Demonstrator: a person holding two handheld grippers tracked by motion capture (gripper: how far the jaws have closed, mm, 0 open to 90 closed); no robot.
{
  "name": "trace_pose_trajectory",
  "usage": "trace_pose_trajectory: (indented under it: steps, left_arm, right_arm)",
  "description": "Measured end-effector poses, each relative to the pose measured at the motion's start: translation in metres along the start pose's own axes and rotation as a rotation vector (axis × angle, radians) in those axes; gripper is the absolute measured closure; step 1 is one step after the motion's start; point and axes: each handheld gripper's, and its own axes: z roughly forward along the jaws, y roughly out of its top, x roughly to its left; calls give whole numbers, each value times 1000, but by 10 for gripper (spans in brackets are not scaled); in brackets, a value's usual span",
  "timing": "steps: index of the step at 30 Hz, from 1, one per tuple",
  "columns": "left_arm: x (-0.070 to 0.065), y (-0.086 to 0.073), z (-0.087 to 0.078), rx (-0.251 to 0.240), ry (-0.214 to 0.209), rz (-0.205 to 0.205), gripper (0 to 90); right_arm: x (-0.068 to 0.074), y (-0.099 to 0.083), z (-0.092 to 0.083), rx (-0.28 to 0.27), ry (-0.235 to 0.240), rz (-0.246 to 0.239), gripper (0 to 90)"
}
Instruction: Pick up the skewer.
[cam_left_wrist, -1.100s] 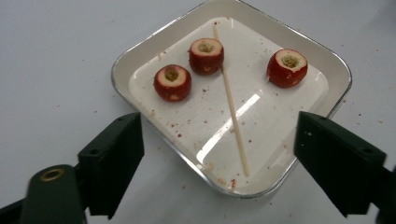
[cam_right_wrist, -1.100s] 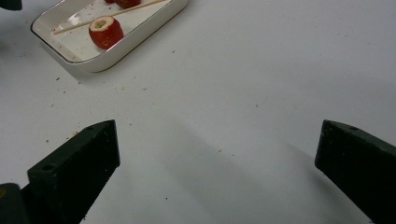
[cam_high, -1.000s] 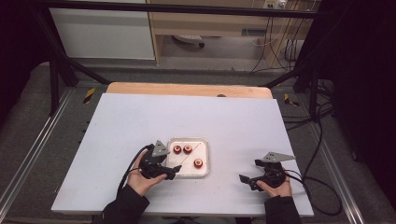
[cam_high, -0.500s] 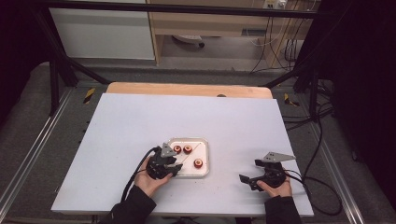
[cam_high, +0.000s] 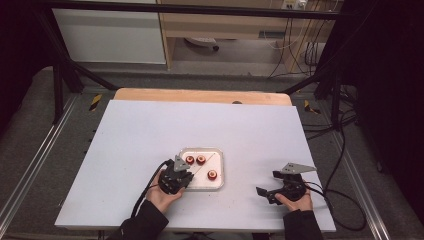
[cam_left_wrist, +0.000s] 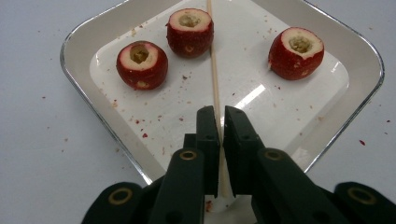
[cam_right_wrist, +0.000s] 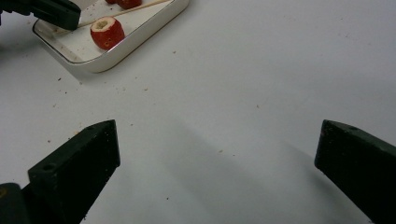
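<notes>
Glossy white tray (cam_left_wrist: 84, 93), thin wooden skewer (cam_left_wrist: 214, 70), matt black plastic gripper (cam_left_wrist: 221, 122)

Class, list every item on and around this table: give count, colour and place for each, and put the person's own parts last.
Cored fruits: three, red with pale tops, in the tray.
Skewer: one, pale wood, lying across the tray, near end between the left jaws.
Tray: one, white, on the table near the left hand.
Table: one, white top.
Left gripper: black, shut on the skewer.
Right gripper: black, open above bare table.
</notes>
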Motion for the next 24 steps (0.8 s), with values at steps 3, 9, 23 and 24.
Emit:
trace_pose_trajectory:
  steps: [3, 9, 23, 24]
  left_arm:
    - [-1, -1, 0, -3, -1, -14, 857]
    - [-3, -2, 0, -15, 10, -34, 875]
    - [2, -7, -1, -61, -16, -58, 885]
    - [2, -7, -1, -63, -15, -56, 885]
  right_arm:
    - [0, 0, 0, -1, 1, -2, 6]
    - [0, 0, 0, -2, 7, 4, 6]
    - [0, 0, 1, -2, 8, 2, 6]
    - [0, 0, 1, -2, 8, 3, 6]
